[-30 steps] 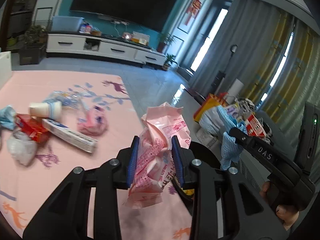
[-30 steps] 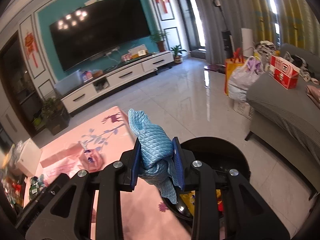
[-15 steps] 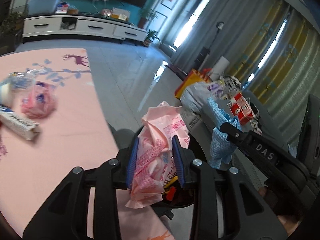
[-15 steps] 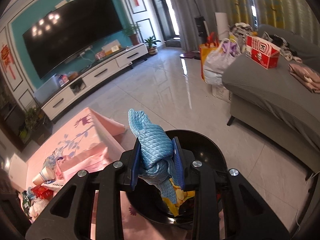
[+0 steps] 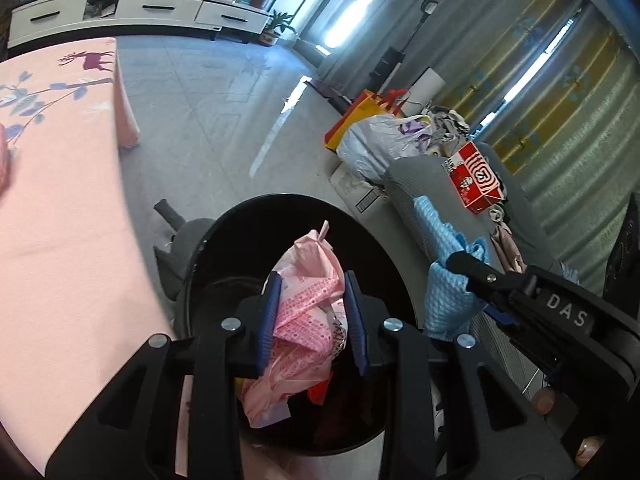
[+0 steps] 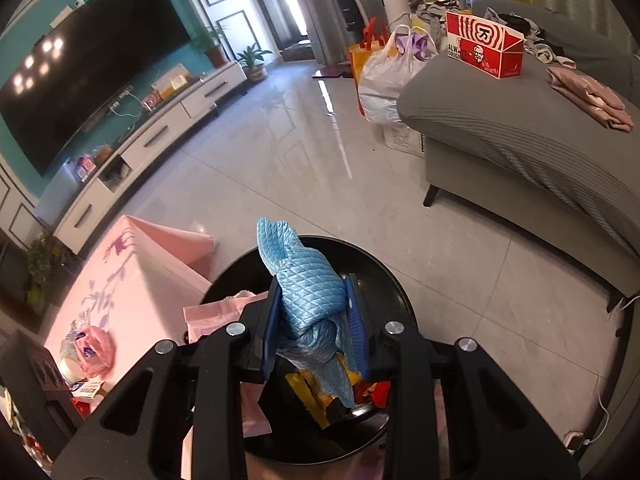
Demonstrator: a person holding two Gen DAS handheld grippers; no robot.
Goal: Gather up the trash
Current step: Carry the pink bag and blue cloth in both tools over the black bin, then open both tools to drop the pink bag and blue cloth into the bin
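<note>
Trash bin [image 5: 224, 240] sits below both grippers: left gripper [image 5: 312, 312] clenches a pink wrapper [image 5: 308, 304], right gripper [image 6: 313, 316] clenches a blue cloth [image 6: 308, 284]

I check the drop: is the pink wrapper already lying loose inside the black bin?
No, the left gripper holds the pink wrapper above the black bin.

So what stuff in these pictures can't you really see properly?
- Bottom of the black bin: left wrist view, hidden by the pink wrapper and the left gripper.
- Trash inside the bin: right wrist view, mostly covered by the blue cloth in the right gripper.
- Items on the pink table: right wrist view, small, cut off at the left edge.
- Pink object: left wrist view, blurred, cut by the left edge.
</note>
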